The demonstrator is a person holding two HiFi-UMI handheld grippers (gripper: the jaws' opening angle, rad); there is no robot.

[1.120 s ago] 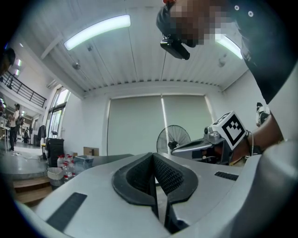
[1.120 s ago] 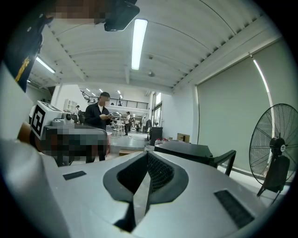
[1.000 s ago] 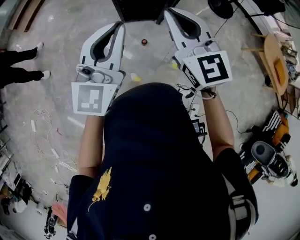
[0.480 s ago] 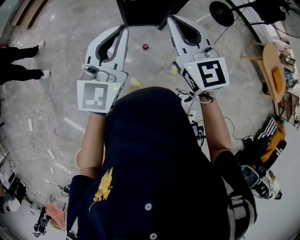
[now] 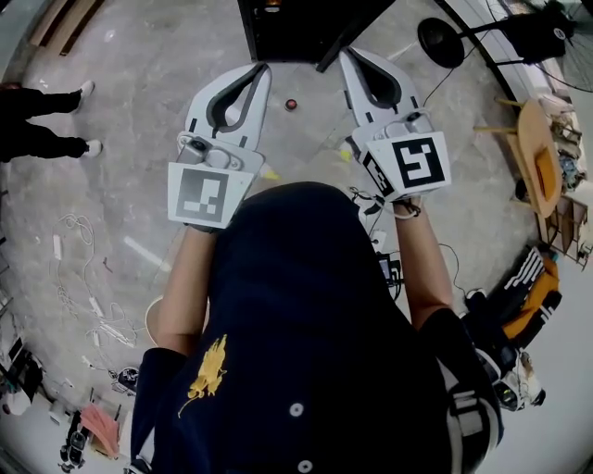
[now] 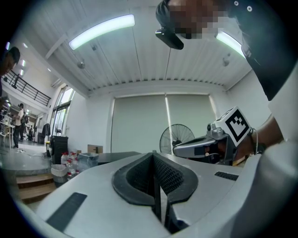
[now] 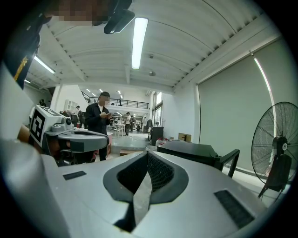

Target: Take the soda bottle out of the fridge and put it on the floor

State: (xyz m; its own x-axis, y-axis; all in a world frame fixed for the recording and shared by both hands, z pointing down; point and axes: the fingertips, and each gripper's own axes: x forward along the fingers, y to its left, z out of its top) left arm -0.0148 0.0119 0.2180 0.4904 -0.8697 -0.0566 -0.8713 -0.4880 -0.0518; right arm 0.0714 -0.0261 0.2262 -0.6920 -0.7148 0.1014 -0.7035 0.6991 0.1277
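Left gripper (image 5: pixel 259 70) and right gripper (image 5: pixel 348 56) hover with jaws together, empty, before dark open cabinet (image 5: pixel 287 28), likely the fridge; soda bottle unseen, unless red dot (image 5: pixel 291 104) on floor (image 5: pixel 130 120) is its cap; settle that before any reach.

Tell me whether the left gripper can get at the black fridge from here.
Likely yes: only floor shows between the left gripper and the black fridge, with nothing standing in the way. Its jaws are shut, though.
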